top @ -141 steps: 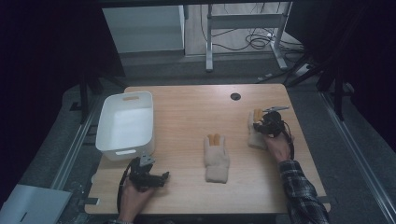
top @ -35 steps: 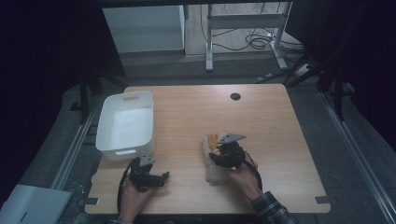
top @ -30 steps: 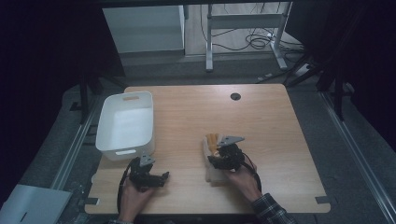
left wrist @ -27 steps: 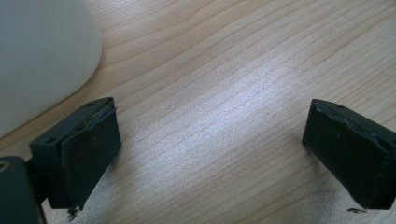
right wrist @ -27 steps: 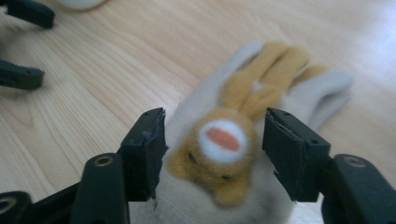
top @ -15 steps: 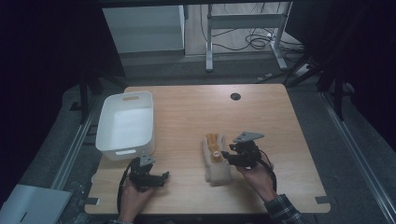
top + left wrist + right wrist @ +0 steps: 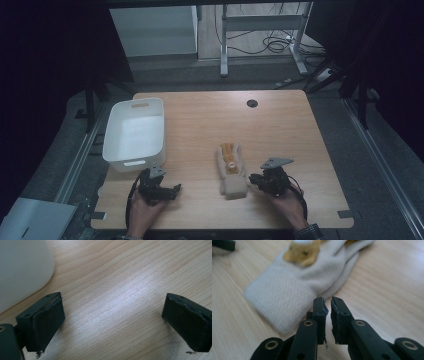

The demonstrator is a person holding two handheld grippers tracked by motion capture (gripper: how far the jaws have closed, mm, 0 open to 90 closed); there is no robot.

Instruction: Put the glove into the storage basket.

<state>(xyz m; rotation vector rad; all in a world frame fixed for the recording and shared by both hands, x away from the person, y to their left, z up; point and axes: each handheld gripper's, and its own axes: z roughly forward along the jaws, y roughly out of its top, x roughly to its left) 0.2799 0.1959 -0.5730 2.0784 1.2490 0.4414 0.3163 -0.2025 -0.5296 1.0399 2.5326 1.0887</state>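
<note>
Cream knitted socks [image 7: 231, 170] with an orange animal face lie stacked on the wooden table [image 7: 200, 115], near its front middle. In the right gripper view the socks [image 7: 294, 285] lie just beyond and left of the jaws. My right gripper [image 7: 254, 179] rests just right of the socks' cuff. Its jaws [image 7: 329, 307] have just been closing and now stand shut with nothing between them. My left gripper [image 7: 171, 190] rests at the front left, open and empty [image 7: 112, 322] over bare wood.
A white plastic bin [image 7: 134, 105] stands at the table's left; its rounded wall [image 7: 20, 270] shows close to my left gripper. A black cable hole [image 7: 252, 103] sits at the back. Bare wood stretches across the right and back.
My right gripper drew back from the socks toward the right and front, and its jaws closed empty. A sock it had earlier at the far right now lies with the other. The left gripper stayed put.
</note>
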